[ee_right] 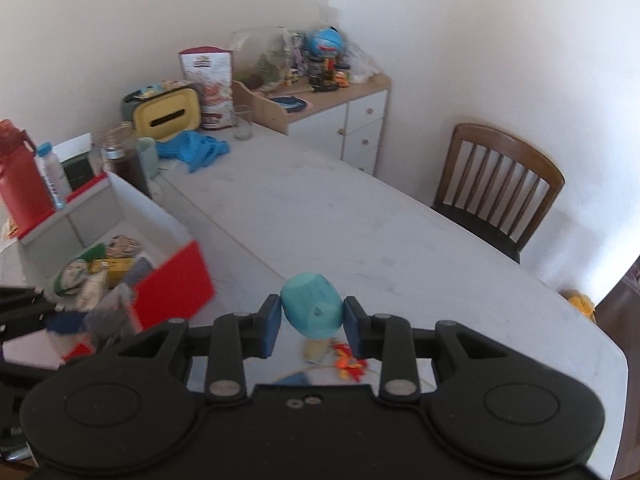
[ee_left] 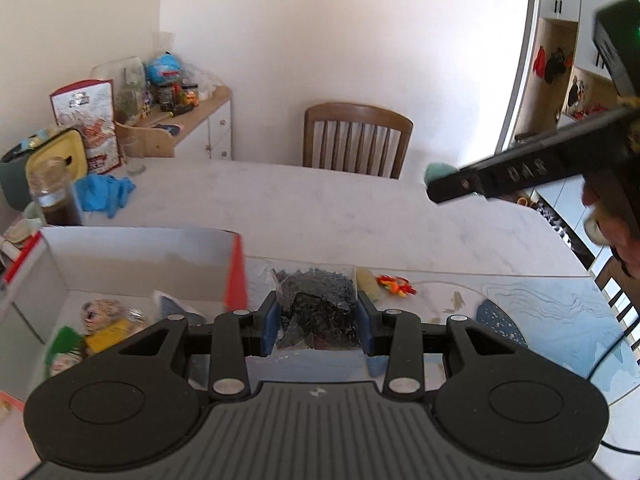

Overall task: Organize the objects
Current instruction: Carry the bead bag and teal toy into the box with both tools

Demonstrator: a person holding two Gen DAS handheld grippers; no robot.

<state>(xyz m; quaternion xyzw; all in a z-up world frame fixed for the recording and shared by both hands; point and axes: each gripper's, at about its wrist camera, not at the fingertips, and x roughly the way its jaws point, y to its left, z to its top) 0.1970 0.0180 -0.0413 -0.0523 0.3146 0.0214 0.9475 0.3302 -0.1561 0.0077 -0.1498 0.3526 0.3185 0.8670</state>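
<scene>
While its blue pads press both sides of a clear plastic bag of dark, crumbly pieces [ee_left: 316, 308], the left hand-held gripper [ee_left: 318, 322] carries that bag above the pale marble-patterned surface [ee_left: 320, 208], just right of the open white cardboard box with red flaps [ee_left: 132, 256]. Packets and a small figure lie inside the box. The right hand-held gripper [ee_right: 311, 322] pinches a teal, rounded plastic toy [ee_right: 310, 306] between its pads, lifted clear of the surface and well right of the box; in the left wrist view this gripper points in from the upper right, angled downward, with part of the person's hand [ee_left: 608, 224] behind it. Below the toy, an orange-and-red small toy [ee_right: 350, 362] and a yellowish piece [ee_right: 316, 350] rest on the surface. Beyond the box a wide bare stretch of surface runs to the far edge, where a brown wooden slatted chair [ee_right: 500, 188] stands. A blue cloth [ee_right: 196, 150] and jars crowd the corner behind the box.
</scene>
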